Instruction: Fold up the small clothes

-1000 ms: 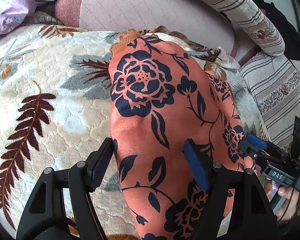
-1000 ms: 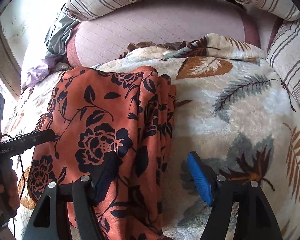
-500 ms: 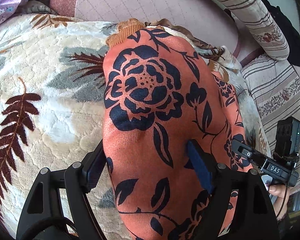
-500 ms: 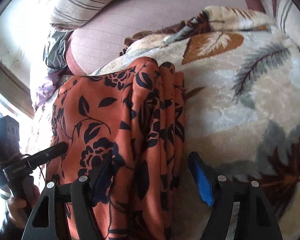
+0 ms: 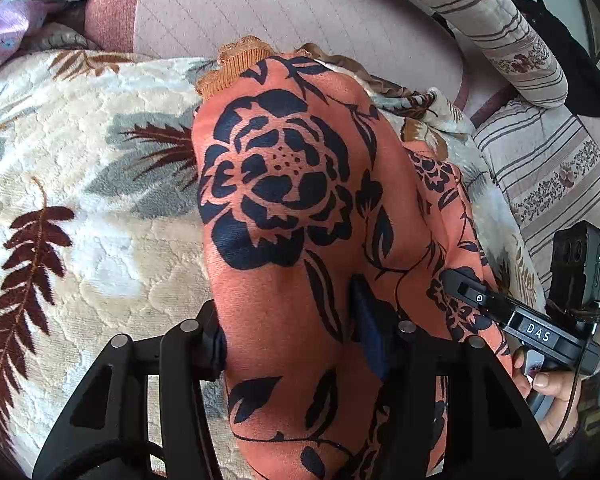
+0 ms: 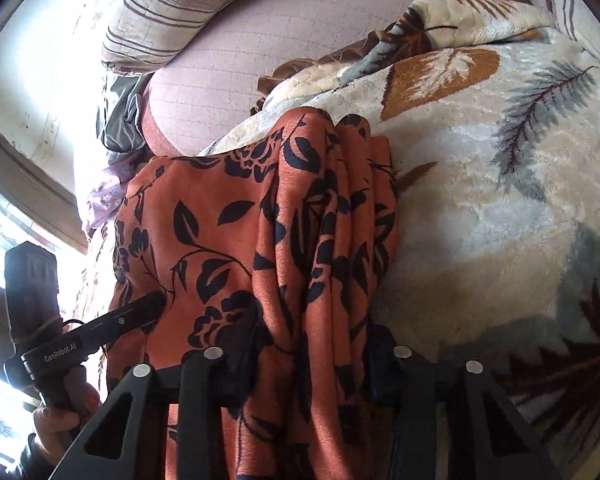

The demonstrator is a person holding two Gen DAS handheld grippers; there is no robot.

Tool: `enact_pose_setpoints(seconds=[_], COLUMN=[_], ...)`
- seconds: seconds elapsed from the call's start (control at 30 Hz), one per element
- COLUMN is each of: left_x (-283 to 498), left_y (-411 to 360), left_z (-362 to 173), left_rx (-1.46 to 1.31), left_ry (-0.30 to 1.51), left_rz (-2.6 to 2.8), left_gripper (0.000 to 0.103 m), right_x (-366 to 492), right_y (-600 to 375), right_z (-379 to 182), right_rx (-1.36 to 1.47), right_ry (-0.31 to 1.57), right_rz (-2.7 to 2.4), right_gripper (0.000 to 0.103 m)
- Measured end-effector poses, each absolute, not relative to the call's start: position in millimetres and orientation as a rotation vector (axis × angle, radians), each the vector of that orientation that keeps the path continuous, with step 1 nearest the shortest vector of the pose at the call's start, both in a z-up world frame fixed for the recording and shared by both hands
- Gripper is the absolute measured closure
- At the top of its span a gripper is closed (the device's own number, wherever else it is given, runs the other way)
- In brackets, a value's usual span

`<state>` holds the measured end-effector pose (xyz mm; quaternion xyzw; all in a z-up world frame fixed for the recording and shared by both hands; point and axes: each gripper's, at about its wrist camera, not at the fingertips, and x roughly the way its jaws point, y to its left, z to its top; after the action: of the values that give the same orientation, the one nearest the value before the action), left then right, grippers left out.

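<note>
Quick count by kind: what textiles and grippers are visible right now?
Orange floral garment: 1
Leaf-print blanket: 1
Striped cushions: 2
Grippers, left and right, both closing with the garment between the fingers: 2
Total: 6

A cream plush blanket (image 5: 80, 184) printed with brown and grey leaves covers a bed with a pink quilted mattress (image 6: 220, 76), striped floral bolsters (image 5: 512, 36) lining its far edges, crumpled grey and lilac cloth (image 6: 120, 120) in the corner, and bright daylight entering by a wooden window frame (image 6: 16, 168).
</note>
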<state>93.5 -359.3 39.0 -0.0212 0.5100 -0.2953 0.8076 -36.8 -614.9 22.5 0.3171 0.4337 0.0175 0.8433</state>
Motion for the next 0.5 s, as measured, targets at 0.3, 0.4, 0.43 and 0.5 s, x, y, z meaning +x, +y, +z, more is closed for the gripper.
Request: enact_pose_setpoints(seconds=[0.3,0.4,0.43,0.5], left_x=[73.2,71.8,69.7,65.6], left_y=[-353.3,-338.3,-332.4,-320.9], left_z=[86.8,104.9,110.9,123.3], left_rx=[0.015,-0.01,-0.012,-0.006], left_ry=[1.011,1.009,1.002,0.991], left_rz=[-0.641,-0.637,-0.636,-0.629], left_gripper=[0.063,0.063,0.063,0.062], right_x=[-52.1,-55.6,-56.7,-59.0], right_y=[-593.9,-584.1,-580.6,-571.6], right_z=[66.5,83.0,89.1,102.7], right_rx=[0.587,0.565,0.562,0.552], right_ry=[0.845,0.827,0.819,0.799], right_rz=[0.022,0.039,0.046,0.063], right_gripper=[0.071,0.072,0.072,0.072])
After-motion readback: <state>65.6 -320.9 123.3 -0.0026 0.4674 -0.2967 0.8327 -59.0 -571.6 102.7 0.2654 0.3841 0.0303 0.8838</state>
